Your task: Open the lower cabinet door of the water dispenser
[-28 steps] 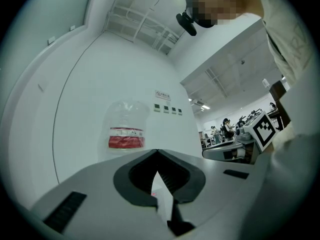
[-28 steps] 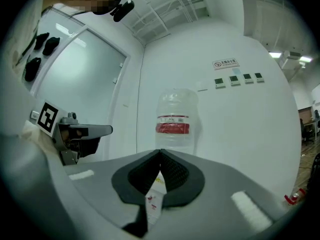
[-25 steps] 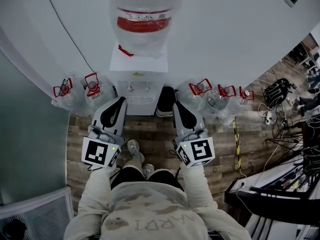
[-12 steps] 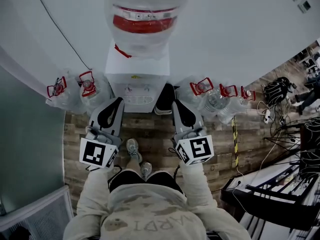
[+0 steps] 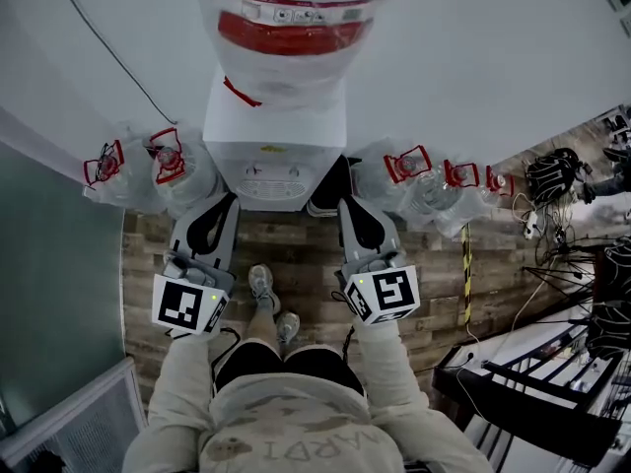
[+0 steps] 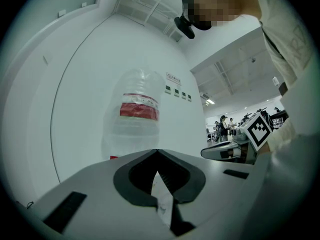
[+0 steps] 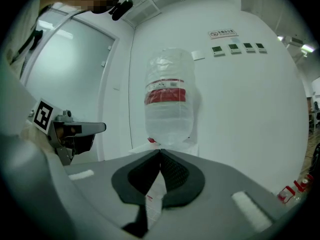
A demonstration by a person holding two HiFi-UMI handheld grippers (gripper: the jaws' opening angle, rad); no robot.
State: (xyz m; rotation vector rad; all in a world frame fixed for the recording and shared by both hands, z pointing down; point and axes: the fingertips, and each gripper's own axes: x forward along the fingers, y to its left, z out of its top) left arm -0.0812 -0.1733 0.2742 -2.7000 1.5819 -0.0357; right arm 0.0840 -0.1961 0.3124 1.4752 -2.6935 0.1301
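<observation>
White wall (image 5: 473, 57) behind, water dispenser (image 5: 274, 146) nearer than a second ago, my left gripper (image 5: 233, 198) and right gripper (image 5: 344, 204) closed, empty, flanking its front

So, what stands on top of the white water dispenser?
A big clear water bottle with a red label band stands on the water dispenser. The bottle covers its own neck and the middle of the dispenser's top, so the joint cannot be seen.
</observation>
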